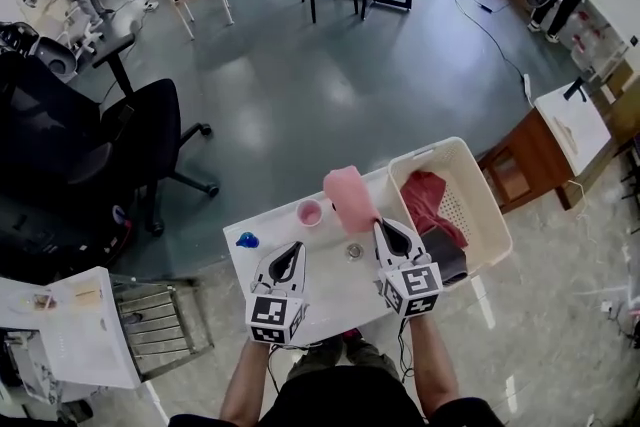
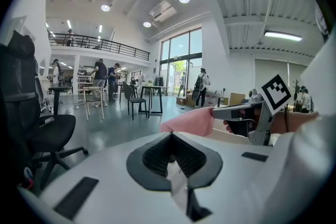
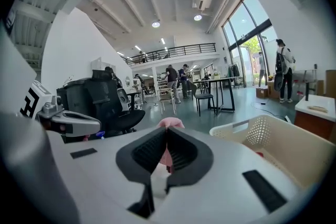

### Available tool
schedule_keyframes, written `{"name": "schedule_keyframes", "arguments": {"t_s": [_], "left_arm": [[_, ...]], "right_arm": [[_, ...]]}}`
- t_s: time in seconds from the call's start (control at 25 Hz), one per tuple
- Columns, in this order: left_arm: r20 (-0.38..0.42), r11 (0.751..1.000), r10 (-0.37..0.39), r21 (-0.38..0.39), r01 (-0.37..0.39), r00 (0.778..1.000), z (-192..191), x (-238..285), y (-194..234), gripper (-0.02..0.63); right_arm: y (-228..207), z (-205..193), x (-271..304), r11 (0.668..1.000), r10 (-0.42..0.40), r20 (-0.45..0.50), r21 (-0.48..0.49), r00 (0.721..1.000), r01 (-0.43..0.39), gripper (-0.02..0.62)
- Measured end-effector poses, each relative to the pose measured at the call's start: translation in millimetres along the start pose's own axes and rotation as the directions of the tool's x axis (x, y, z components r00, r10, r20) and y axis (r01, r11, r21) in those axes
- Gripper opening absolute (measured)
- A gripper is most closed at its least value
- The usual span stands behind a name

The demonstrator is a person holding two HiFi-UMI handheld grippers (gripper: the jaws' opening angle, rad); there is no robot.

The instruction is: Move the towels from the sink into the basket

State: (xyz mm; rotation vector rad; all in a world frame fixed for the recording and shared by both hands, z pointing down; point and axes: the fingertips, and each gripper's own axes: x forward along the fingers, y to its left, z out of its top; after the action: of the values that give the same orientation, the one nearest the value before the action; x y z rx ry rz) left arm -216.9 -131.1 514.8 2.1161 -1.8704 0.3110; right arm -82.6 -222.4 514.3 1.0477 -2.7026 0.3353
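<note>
Pink towel (image 1: pixel 350 197) hung pinched in the right gripper (image 1: pixel 385 227) jaws above the sink (image 1: pixel 330 280), lift apparently under way, a carry right over the basket (image 1: pixel 492 215) likely due next; left gripper (image 1: pixel 295 250) jaws were pressed together, empty.

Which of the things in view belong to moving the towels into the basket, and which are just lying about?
Job: pink towel in the right gripper; basket; red towel and dark cloth inside it; sink.
Lying about: pink cup; blue object; office chair.
</note>
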Motion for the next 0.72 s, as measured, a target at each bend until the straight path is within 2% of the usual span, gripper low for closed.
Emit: {"name": "schedule_keyframes", "arguments": {"t_s": [0.4,0.72], "left_arm": [[0.070,0.997,-0.069,0.046,0.066,0.995,34.9,-2.4,-0.5,0.008],[0.110,0.986,-0.150,0.091,0.140,0.983,55.7,-0.9,-17.8,0.008]], "right_arm": [[-1.2,44.2,-23.0,0.994,-0.097,0.099,-0.046,0.990,0.102,0.032],[-13.0,74.2,-57.5,0.977,-0.192,0.180,-0.057,0.965,0.205,0.032]]}}
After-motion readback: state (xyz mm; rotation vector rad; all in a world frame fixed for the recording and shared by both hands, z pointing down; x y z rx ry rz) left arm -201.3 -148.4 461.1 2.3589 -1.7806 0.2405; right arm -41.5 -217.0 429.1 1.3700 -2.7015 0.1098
